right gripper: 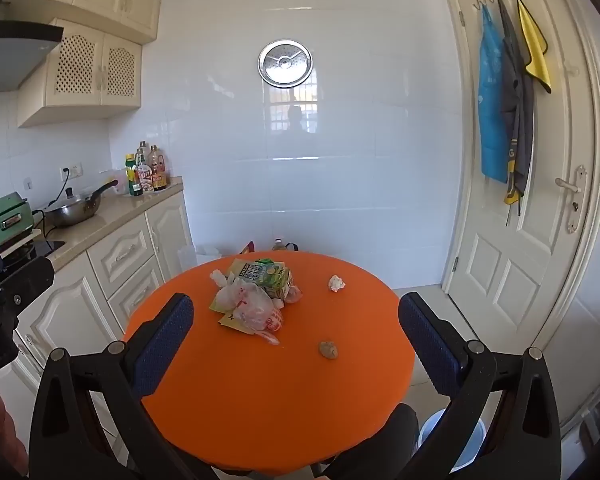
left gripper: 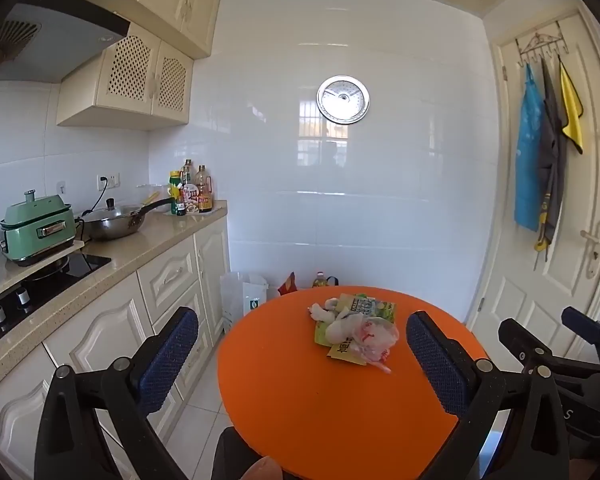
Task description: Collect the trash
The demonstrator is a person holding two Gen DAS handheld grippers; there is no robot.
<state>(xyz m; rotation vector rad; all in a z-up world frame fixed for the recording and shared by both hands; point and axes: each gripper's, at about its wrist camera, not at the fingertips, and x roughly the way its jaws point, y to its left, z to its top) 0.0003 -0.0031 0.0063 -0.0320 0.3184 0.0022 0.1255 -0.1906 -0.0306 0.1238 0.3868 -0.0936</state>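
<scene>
1. Left gripper point(left gripper: 302, 354), black-framed with blue textured pads: jaws spread wide, nothing between them, nothing touched; held above the near edge of the round orange table point(left gripper: 300, 400).
2. Right gripper point(right gripper: 296, 336), same black frame and blue pads: jaws likewise wide apart, empty, raised over the near half of the table, touching nothing.
3. Heap of trash near the middle of the tabletop, toward the far side: crumpled clear plastic bag with red print point(right gripper: 256, 308) on top, lying over flat yellow-green wrappers point(right gripper: 222, 304), with a green and yellow drink carton point(right gripper: 268, 276) just behind and touching the bag.
4. Crumpled white tissue point(right gripper: 219, 278) at the heap's far left edge.
5. Small white crumpled wad point(right gripper: 336, 283) to the right of the heap, apart from it.
6. Small brownish lump point(right gripper: 328, 349) nearer the right gripper, well apart from both heap and wad, lying between the two spread pads in the right wrist view.
7. Seen from the left wrist: same heap point(left gripper: 356, 330) framed between the open pads, well beyond their tips; right gripper's black frame visible at the right edge.
8. Light blue bucket rim point(right gripper: 432, 436) on the floor below the table's right side.
</scene>
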